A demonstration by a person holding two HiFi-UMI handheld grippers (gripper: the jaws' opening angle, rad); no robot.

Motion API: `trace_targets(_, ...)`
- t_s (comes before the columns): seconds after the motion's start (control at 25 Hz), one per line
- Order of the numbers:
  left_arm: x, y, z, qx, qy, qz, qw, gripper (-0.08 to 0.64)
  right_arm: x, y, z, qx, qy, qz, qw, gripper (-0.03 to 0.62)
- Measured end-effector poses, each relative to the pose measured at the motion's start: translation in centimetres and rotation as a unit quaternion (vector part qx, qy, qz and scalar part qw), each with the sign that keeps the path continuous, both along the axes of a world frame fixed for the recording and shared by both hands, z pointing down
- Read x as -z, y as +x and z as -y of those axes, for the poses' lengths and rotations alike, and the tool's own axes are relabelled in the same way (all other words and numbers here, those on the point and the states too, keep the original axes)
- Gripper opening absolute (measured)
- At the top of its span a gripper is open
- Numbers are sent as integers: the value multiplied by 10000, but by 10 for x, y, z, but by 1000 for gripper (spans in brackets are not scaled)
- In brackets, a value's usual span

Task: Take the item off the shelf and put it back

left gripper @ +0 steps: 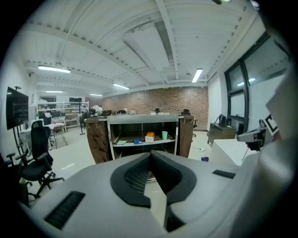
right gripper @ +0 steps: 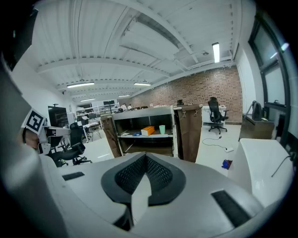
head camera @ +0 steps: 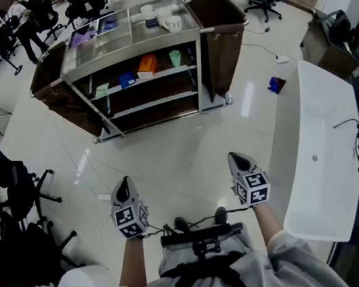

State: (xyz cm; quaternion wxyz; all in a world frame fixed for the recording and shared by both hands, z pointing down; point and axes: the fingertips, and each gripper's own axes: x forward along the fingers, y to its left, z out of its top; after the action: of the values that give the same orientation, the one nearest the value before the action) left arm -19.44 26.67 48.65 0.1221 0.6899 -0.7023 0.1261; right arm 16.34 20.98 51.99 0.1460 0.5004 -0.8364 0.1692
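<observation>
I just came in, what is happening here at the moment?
A person holds tongs in each hand, the left tongs and the right tongs, both shut and empty. They point toward a shelf cart across the floor, out of reach. An orange box and a green cup sit on its upper shelf, untouched.

Grey sleeves [head camera: 289, 249], black harness [head camera: 203, 270], grey hand-held grippers [head camera: 123, 183] [head camera: 238, 158] bearing marker cubes [head camera: 130, 221].

The left gripper [head camera: 123, 185] and right gripper [head camera: 238, 159] face the shelf [head camera: 128, 40].
</observation>
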Motion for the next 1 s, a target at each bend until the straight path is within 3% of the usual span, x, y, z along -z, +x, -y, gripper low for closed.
trace_targets(0.68, 12, 87, 35, -4, -41, -128, 9999, 6, 13, 51, 47, 362, 149, 218, 9990, 9)
trace_targets(1.0, 8, 80, 99, -337, -66, -61, 9994, 6, 3, 21, 95, 401, 128, 232, 9988, 9)
